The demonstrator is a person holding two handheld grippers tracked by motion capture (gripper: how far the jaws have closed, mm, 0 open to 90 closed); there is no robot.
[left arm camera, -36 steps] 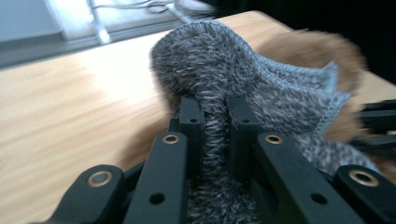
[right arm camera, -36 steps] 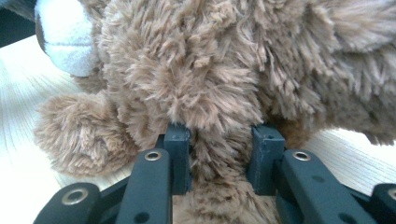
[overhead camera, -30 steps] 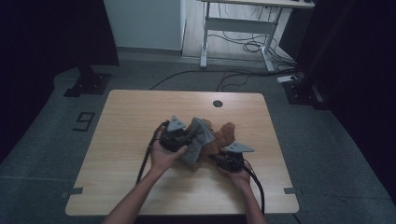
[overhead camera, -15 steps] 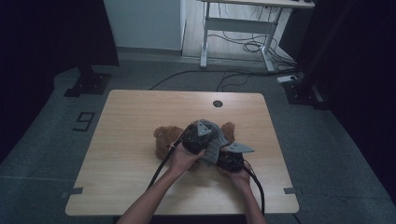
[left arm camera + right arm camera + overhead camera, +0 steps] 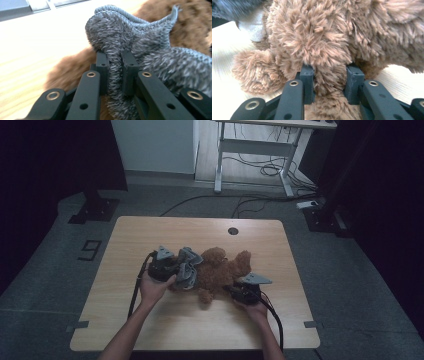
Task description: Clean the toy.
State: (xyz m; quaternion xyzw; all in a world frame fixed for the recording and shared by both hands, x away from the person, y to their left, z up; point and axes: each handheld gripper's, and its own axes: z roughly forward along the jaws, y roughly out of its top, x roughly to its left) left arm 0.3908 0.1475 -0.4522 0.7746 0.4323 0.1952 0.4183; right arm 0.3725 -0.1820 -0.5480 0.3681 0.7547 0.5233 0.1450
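Note:
A brown plush bear (image 5: pixel 222 270) lies on the wooden table (image 5: pixel 150 232) near its middle. A grey knitted garment (image 5: pixel 189 268) drapes over the bear's left part. My left gripper (image 5: pixel 172 269) is shut on a fold of that grey garment (image 5: pixel 130 45), with the bear's brown fur (image 5: pixel 70 67) behind it. My right gripper (image 5: pixel 235 289) is shut on a furry limb of the bear (image 5: pixel 324 45), its jaws pressed into the fur on both sides. The bear's face is hidden.
A round cable hole (image 5: pixel 232 231) sits near the table's far edge. Black cables trail from both grippers toward the near edge. Beyond the table stand a white desk frame (image 5: pixel 250 150) and loose floor cables. A number 9 (image 5: pixel 90 250) is marked on the floor at left.
My left gripper has swung from over the bear's right side back to the left, pulling the grey garment with it. The right gripper has stayed put on the bear.

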